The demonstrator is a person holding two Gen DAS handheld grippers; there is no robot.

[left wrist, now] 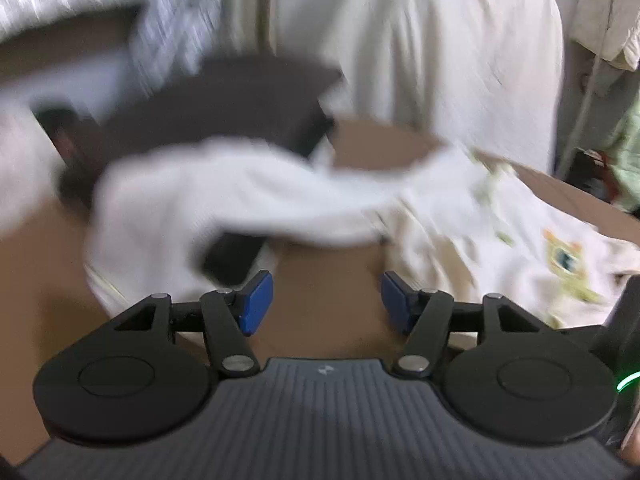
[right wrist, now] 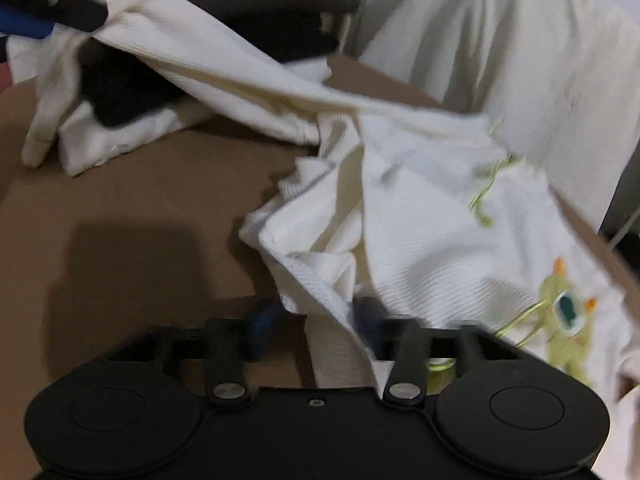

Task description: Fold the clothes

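Cloth of the white garment [right wrist: 420, 216] sprawls crumpled on the brown table [right wrist: 132, 208], its sleeve stretched left of the frog patch [right wrist: 568, 312]; loose folds could snag or drag the pile sideways. The left gripper [left wrist: 327, 303] gapes wide, holding nothing. The right gripper [right wrist: 316, 322] stands partly open with the hem between its 2 blurred fingers; whether it grips, I cannot tell.

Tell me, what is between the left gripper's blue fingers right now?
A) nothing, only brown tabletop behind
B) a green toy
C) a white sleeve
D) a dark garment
A: the left gripper has its blue fingers spread apart with only bare brown table between them; the white garment lies beyond.
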